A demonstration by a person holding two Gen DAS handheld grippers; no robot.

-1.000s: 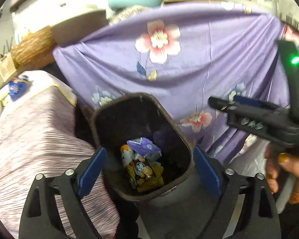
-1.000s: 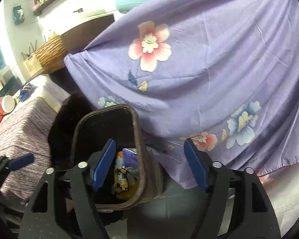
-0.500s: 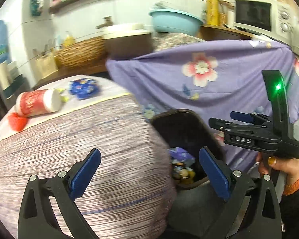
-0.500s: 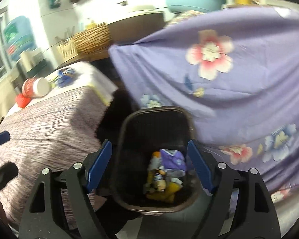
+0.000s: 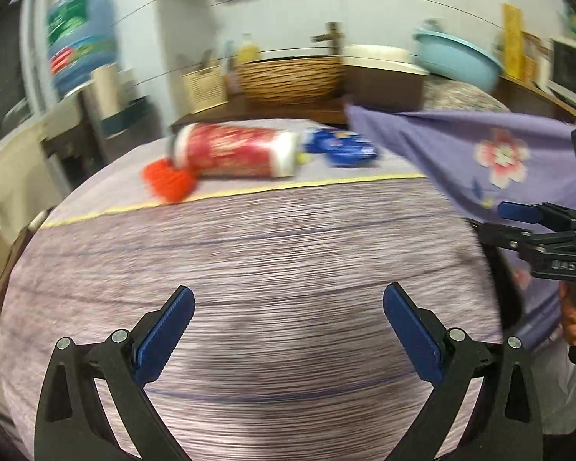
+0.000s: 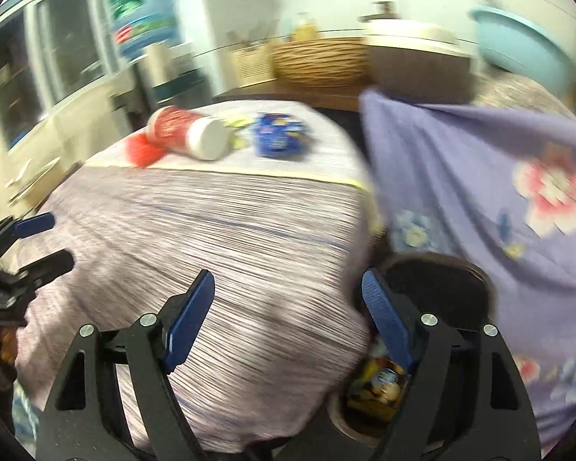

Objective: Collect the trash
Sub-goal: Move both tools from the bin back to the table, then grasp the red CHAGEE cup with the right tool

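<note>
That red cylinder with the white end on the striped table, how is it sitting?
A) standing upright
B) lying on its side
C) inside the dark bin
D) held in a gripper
B: the red cylindrical container with a white end lies on its side on the striped purple tablecloth, beside a blue crinkled wrapper.

Striped-cloth table bears a tipped red canister, blue wrapper (blurred), red scrap

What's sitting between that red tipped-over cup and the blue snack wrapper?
A small yellow-green scrap lies between the red paper cup and the blue snack wrapper; the right wrist view shows it, though blurred.
</note>
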